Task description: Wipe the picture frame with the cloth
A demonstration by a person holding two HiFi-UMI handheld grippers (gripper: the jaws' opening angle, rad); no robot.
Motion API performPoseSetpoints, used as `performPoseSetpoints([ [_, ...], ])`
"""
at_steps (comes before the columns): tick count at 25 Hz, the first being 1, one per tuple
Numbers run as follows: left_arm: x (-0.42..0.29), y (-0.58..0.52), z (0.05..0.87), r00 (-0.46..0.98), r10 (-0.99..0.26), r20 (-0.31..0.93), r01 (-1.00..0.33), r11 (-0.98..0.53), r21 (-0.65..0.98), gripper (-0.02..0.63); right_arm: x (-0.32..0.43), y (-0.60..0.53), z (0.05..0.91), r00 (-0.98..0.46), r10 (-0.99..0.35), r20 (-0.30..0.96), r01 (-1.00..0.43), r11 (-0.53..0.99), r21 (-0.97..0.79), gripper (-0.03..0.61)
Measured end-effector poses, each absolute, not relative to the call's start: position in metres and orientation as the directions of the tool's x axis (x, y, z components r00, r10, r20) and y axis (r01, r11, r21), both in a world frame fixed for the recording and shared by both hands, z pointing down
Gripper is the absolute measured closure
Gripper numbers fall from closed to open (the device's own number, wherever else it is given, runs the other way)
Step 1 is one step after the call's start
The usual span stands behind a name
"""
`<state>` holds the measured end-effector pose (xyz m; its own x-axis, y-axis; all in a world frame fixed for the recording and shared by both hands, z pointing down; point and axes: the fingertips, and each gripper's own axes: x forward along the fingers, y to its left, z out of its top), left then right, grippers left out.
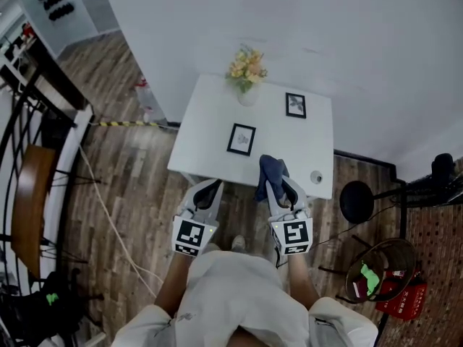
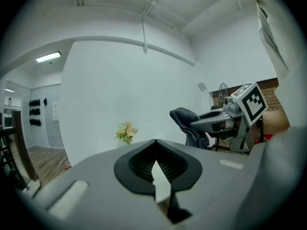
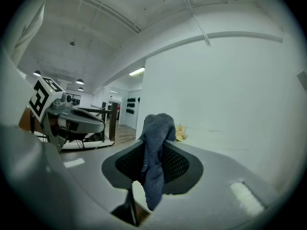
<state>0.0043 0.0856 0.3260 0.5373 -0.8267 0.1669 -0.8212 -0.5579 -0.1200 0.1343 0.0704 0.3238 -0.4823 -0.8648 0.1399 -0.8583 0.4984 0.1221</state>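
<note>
Two black picture frames lie on the white table [image 1: 206,125]: one near the middle [image 1: 241,139], one at the back right [image 1: 295,105]. My right gripper [image 1: 278,184] is over the table's front edge, shut on a dark blue cloth [image 1: 269,170] that drapes from its tips. In the right gripper view the cloth [image 3: 154,150] hangs between the jaws and hides the tips. My left gripper [image 1: 209,189] is at the front edge, left of the right one, about level with it. Its jaws [image 2: 154,143] meet at the tips with nothing held. The left gripper view also shows the cloth [image 2: 184,122].
A vase of flowers [image 1: 247,69] stands at the table's back edge against the white wall. A small round object [image 1: 316,176] lies at the front right corner. A black stool [image 1: 357,202] and a wire basket [image 1: 380,270] stand on the floor to the right.
</note>
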Motion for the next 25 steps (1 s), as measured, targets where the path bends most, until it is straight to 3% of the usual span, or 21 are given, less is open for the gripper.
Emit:
performPoseSetpoints([
  [12, 0.012, 0.029, 0.332, 0.526, -0.834, 0.165, -0.828, -0.547, -0.123, 0.594, 0.136, 0.011, 0.327, -0.506, -0.852, 0.133, -0.846, 0.520, 0.116, 0.482],
  [25, 0.007, -0.072, 0.352, 0.609, -0.773, 0.177, -0.774, -0.628, -0.079, 0.594, 0.128, -0.078, 0.348, -0.426, -0.886, 0.186, -0.888, 0.449, 0.103, 0.482],
])
